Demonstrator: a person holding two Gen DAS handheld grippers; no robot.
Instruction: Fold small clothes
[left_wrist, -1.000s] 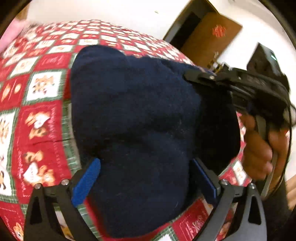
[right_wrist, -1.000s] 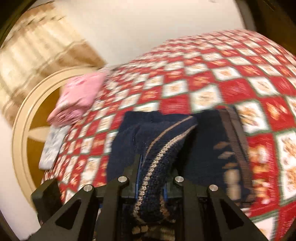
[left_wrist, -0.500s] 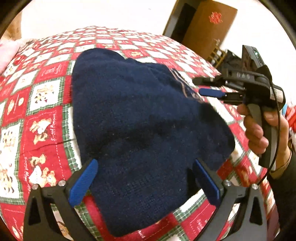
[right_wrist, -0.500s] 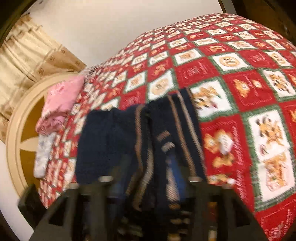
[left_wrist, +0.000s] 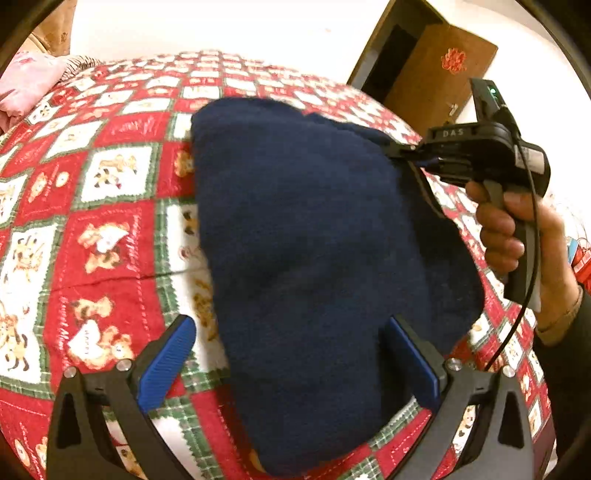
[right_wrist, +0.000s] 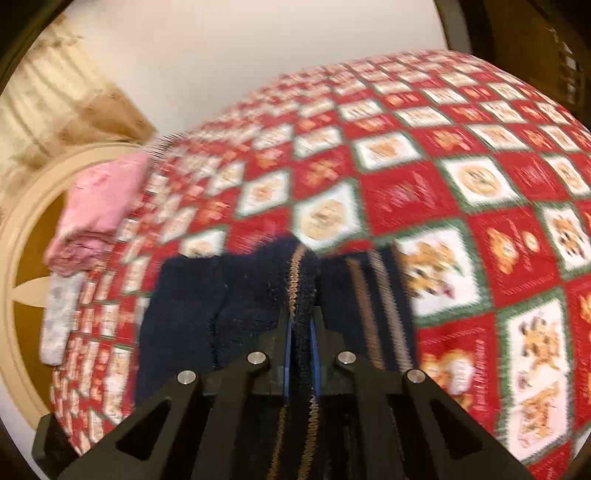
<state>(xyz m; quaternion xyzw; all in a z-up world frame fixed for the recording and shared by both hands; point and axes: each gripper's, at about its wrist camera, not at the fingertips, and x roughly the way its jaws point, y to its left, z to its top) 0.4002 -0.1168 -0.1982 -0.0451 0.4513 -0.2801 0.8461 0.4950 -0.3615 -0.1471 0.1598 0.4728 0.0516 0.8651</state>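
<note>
Right gripper (left_wrist: 413, 155): black pistol-grip body marked "DAS", green indicator light, black cable. Left gripper (left_wrist: 291, 354): blue ribbed pads, silver screws. Dark sleeve (left_wrist: 565, 369).

Warm, even indoor light; my left view is sharp. My right view smears with motion blur across the quilt (right_wrist: 424, 192). Fisheye curvature bends both, dark-vignetted corners.

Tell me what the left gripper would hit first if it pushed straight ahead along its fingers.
Most likely the navy garment: the open left gripper straddles its near end, above the quilt. Depth is unclear.
</note>
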